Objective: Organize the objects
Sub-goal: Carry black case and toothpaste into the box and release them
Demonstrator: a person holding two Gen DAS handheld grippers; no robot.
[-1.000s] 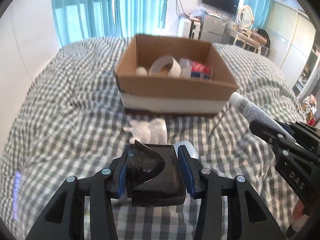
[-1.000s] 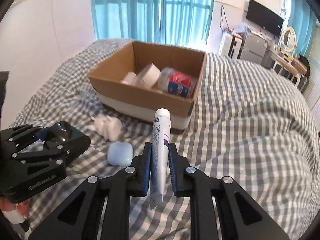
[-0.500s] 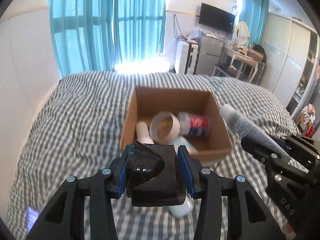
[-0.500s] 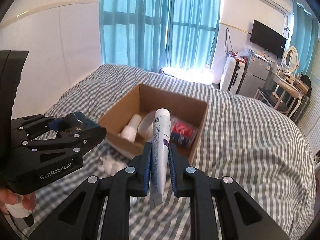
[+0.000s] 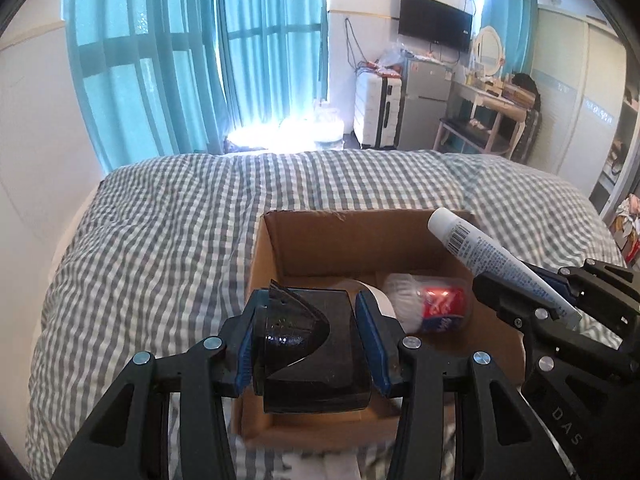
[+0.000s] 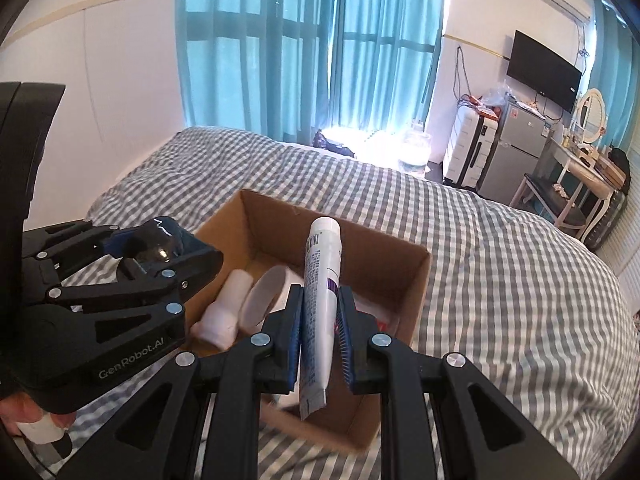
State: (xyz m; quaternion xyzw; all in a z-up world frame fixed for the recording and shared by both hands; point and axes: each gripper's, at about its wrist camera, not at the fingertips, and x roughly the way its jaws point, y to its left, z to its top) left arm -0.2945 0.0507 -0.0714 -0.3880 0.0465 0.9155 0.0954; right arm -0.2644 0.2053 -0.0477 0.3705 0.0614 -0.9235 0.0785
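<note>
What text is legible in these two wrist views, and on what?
"GenRobot.AI": on the body of the left hand-held gripper, right wrist view.
"DAS": on the body of the right hand-held gripper, left wrist view; possibly cut off.
White tube: barcode and fine print, too small to read.
Red and blue pack in the cardboard box: label blurred, unreadable.

A matt brown cardboard box (image 5: 280,240) is seen on woven checked bedding (image 5: 160,220), a glossy dark plastic piece (image 5: 304,340) (smooth, reflective) and a smooth white plastic tube (image 6: 322,280) above it.
</note>
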